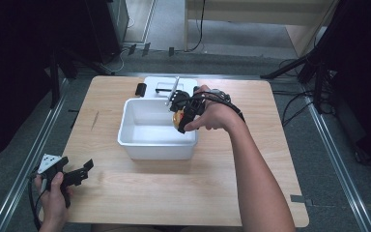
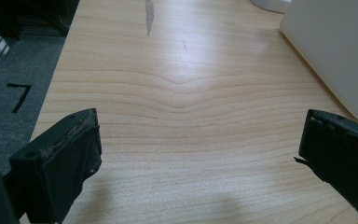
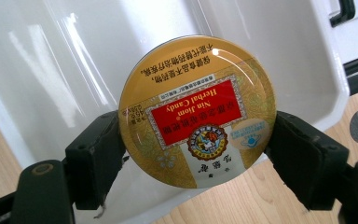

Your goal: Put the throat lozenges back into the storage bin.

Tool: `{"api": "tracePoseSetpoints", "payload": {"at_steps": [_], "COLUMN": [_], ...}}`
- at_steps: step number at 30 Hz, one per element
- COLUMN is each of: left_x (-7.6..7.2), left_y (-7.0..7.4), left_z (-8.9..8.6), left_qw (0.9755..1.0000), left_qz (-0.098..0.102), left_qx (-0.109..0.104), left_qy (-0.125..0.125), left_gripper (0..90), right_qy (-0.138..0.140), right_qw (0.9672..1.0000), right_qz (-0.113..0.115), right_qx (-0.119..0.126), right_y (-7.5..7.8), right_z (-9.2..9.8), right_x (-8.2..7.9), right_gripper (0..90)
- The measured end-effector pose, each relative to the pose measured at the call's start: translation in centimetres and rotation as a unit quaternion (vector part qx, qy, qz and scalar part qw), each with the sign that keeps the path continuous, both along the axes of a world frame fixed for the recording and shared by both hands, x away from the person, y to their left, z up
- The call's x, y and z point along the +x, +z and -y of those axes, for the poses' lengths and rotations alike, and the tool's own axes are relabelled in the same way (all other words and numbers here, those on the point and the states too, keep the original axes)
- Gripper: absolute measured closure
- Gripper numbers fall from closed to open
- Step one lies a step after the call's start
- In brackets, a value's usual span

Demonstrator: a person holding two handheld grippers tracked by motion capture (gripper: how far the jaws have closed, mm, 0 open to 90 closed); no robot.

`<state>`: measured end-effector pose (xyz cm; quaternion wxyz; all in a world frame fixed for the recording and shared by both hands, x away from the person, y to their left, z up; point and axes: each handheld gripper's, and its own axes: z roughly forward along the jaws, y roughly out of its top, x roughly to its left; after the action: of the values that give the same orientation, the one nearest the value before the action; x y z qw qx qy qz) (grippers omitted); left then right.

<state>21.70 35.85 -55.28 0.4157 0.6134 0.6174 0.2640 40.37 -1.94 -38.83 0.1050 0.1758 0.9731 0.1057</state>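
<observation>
The right hand-held gripper (image 1: 182,115) is seen at the right-hand wall of the white tub (image 1: 125,137), with its jaws closed on a round yellow candy tin (image 3: 197,111). In the right gripper view the tin is clamped by its rim from both sides, its printed lid turned toward the camera, and it is held on edge rather than lying flat. The tin is carried above the tub's hollow, near the rim, and is not yet resting on the tub's floor. The tub interior (image 3: 74,56) appears bare where it can be seen.

The left hand-held gripper (image 1: 72,176) is held at the near left corner of the bench (image 1: 174,193), well apart from the tub. Its jaws stand wide with nothing between them; in the left gripper view bare wood (image 2: 182,116) is seen ahead, and one tub wall (image 2: 335,51) at the right edge.

Behind the tub a flat white piece with dark clips (image 1: 157,87) lies on the bench; it is probably the tub's lid, though the high view is too coarse for this to be confirmed.

Assessment: pickup and carriage of the tin are judged complete. Lowering and release into the tub remain outstanding. If the flat piece is indeed the lid, closure of the tub may also remain. The grip is judged secure, with the tin centred between the pads.
</observation>
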Motion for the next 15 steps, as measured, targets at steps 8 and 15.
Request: {"api": "tracePoseSetpoints", "payload": {"at_steps": [8, 15], "left_x": [0.0, 0.0], "left_y": [0.0, 0.0], "left_z": [0.0, 0.0], "left_qw": [1.0, 1.0], "left_qz": [0.0, 0.0], "left_qx": [0.0, 0.0], "left_qy": [-0.001, 0.0], "left_gripper": [0.0, 0.0], "right_qy": [0.009, 0.006], "right_qw": [0.9999, 0.9998], "right_qz": [-0.002, -0.011], "right_qx": [-0.007, -0.015], "right_y": [-0.9, -1.7], "right_z": [-0.2, -0.5], "right_x": [0.1, 0.2], "right_gripper": [21.8, 21.8]}}
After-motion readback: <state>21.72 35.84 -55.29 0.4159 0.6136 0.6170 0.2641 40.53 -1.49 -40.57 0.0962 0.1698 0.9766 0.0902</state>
